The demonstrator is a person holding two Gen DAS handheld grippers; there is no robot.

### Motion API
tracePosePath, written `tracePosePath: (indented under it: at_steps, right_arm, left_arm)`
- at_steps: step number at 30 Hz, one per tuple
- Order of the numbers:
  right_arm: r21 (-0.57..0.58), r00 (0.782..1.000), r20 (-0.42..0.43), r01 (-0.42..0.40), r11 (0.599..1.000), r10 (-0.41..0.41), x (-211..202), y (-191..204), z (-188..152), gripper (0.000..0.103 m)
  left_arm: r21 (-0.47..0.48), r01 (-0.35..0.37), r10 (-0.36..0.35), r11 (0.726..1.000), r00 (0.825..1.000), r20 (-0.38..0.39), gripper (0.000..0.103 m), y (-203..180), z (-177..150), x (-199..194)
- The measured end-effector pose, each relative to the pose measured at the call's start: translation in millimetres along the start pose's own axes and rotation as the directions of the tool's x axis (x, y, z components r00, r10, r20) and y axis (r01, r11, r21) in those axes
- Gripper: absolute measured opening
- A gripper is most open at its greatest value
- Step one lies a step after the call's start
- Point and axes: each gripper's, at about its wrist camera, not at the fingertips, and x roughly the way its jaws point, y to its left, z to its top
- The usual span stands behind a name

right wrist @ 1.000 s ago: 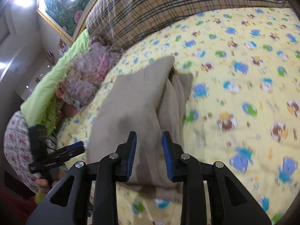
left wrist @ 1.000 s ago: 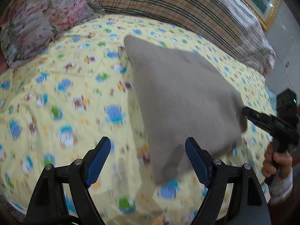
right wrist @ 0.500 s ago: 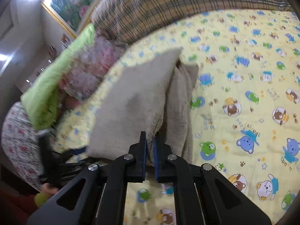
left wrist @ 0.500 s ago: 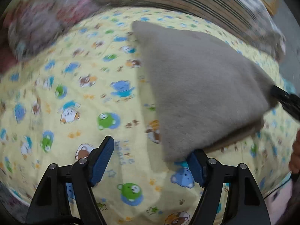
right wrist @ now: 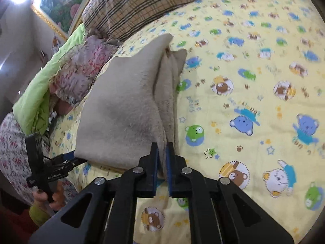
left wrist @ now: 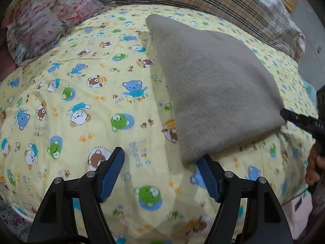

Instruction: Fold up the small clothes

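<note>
Bear-print yellow bedsheet [left wrist: 85, 93], folded beige knit garment [left wrist: 215, 93] lifted off it.
Right gripper [right wrist: 161, 148] clamps the garment's edge; left gripper [left wrist: 162, 164] gapes wide, one pad touching a corner.

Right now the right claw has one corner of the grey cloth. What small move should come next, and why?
Probably bring the left claw onto the near corner of the grey cloth and close it. The right claw is shut on its corner after just closing, while the left stands open with that corner lying by its right pad, ungripped. With both corners held, the folded cloth can be moved evenly over the bedsheet.
</note>
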Motion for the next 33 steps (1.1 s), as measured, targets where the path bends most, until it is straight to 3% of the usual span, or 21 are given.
tracePosePath:
  at_steps: [5,9,11,16,21,26,33]
  right_arm:
    - [-0.013,0.997,0.069,0.027,1.0,-0.026,-28.4,14.2,5.8,0.013]
    - [-0.033,0.989,0.146,-0.005,0.999,0.01,-35.2,36.5,28.3,0.013]
    - [-0.037,0.988,0.152,-0.031,0.999,0.036,-20.7,52.4,45.6,0.013]
    - [-0.023,0.993,0.122,0.009,1.0,-0.006,24.3,63.9,68.4,0.013]
    - [0.008,0.994,0.051,0.098,0.995,-0.098,51.1,37.5,57.5,0.008]
    - [0.094,0.996,0.084,0.024,0.995,-0.032,46.9,11.4,48.6,0.0]
    - [0.013,0.991,0.129,-0.037,0.999,0.035,10.3,40.4,33.1,0.005]
  left_arm:
    - [-0.024,0.096,-0.095,0.995,0.994,0.055,0.073,5.5,6.5,-33.8]
    - [-0.066,0.088,-0.08,0.994,0.99,0.112,0.073,6.1,39.6,-37.1]
    - [-0.1,0.077,-0.064,0.992,0.989,0.132,0.073,5.7,60.6,-27.7]
    - [-0.144,0.021,-0.006,0.989,0.994,0.108,0.073,0.8,93.5,6.5]
    - [-0.097,-0.001,0.007,0.995,0.998,0.06,0.074,-8.4,83.6,30.4]
    - [-0.098,0.009,-0.001,0.995,0.997,0.081,0.076,-4.1,78.0,27.3]
    - [-0.063,-0.001,0.006,0.998,0.996,0.094,0.075,-5.3,51.4,-8.1]
